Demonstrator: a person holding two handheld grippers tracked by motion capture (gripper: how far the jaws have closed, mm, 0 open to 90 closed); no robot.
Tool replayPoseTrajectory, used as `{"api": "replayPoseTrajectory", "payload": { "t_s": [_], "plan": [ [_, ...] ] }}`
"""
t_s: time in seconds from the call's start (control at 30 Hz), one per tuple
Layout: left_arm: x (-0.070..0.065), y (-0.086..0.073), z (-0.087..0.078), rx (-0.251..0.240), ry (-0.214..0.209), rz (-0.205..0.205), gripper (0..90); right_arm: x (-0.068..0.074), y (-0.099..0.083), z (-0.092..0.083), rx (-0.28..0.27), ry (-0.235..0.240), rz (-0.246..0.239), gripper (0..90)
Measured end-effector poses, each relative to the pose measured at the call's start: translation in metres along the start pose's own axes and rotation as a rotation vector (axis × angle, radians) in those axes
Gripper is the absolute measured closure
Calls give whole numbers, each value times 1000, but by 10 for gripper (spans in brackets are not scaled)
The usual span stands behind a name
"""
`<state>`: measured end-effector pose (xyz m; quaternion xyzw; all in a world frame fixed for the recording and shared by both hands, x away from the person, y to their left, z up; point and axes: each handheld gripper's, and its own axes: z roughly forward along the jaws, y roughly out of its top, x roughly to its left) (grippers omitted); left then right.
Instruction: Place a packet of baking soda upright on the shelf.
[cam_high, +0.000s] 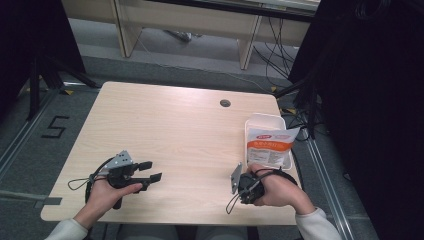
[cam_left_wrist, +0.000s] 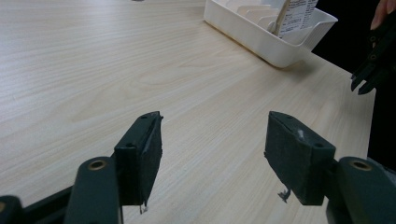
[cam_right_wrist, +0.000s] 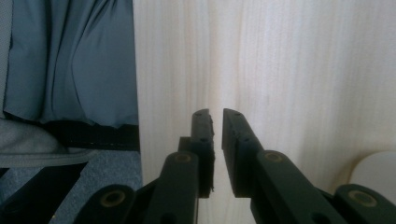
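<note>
The left claw (cam_left_wrist: 212, 158) hangs wide open and empty over the table (cam_high: 170, 130), the right claw (cam_right_wrist: 218, 140) nearly closed on nothing; to take the orange pouch (cam_high: 270, 145) from the white bin (cam_high: 262, 120), approach squarely.

Table (cam_high: 170, 125) centre bare; white tray (cam_high: 263, 121) blocks right edge.

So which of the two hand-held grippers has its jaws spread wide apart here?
The left hand-held gripper, at the table's near left: its jaws stand wide apart. The right hand-held gripper, near the white tray, is nearly closed, holding nothing.
</note>
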<state>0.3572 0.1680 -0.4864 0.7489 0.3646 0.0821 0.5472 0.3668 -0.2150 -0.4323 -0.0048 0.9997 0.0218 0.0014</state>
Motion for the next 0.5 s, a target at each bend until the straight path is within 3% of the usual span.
{"api": "replayPoseTrajectory", "payload": {
  "t_s": [0.1, 0.17, 0.23, 0.3, 0.4, 0.47, 0.5],
  "plan": [
    [0, 0, 0, 1, 0, 1, 359, -1, 0, 3, -5, 23, -5, 735],
    [0, 0, 0, 1, -1, 2, 359, 5, 1, 3, 20, 32, 76, 688],
    [0, 0, 0, 1, -1, 3, 359, 2, 1, 5, -22, 17, 38, 652],
    [0, 0, 0, 0, -1, 2, 359, 4, 0, 5, -20, 25, 75, 623],
    [0, 0, 0, -1, -2, 0, 359, 3, 1, 6, -27, 17, 53, 606],
    [0, 0, 0, -1, -2, 1, 359, 4, 0, 5, -27, 14, 80, 600],
    [0, 0, 0, -1, -1, 0, 359, 2, 0, 5, -35, 13, 54, 599]
  ]
}}
